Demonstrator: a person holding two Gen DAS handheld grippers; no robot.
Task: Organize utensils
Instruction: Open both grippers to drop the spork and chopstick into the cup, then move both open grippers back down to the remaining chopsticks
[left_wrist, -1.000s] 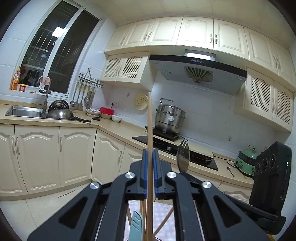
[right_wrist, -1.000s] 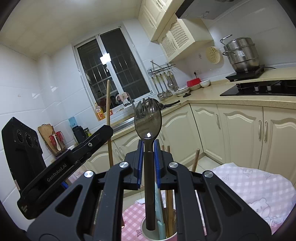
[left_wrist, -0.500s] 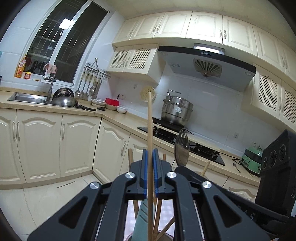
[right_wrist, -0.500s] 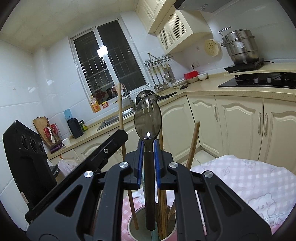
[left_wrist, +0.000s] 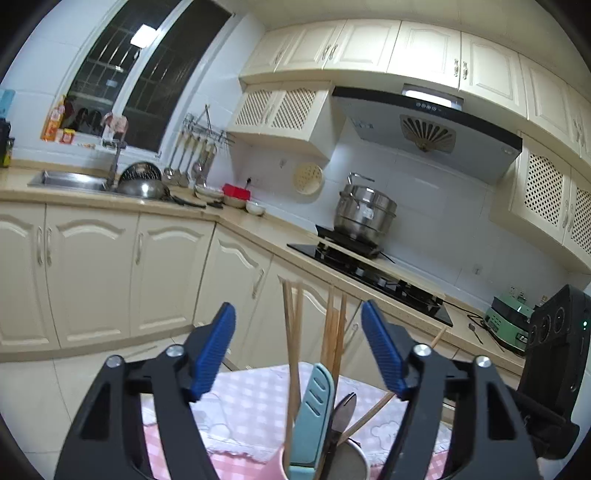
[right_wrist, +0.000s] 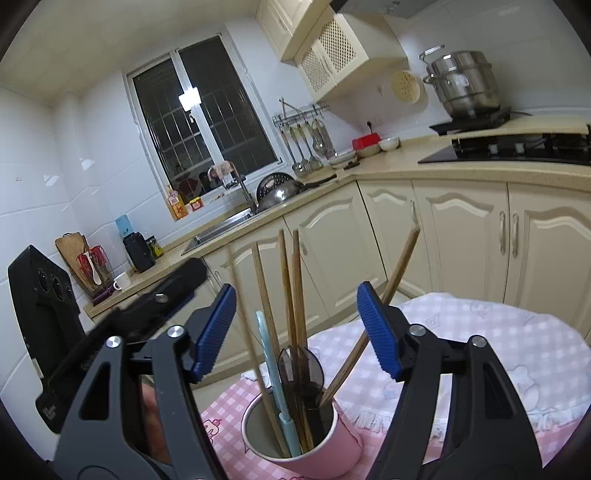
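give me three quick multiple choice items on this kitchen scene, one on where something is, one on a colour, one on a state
1. Where does the dark spoon stand?
A. in the cup
B. on the stove
C. in the sink

2. What colour is the cup?
A. green
B. pink
C. black

3. How is the right tool?
A. shut on the spoon
B. shut on a chopstick
C. open, holding nothing

Answers: 1 A, its bowl rises from the cup among the chopsticks; 2 B, its outer wall is pink; 3 C, its blue pads stand apart, having just been opening, touching nothing.
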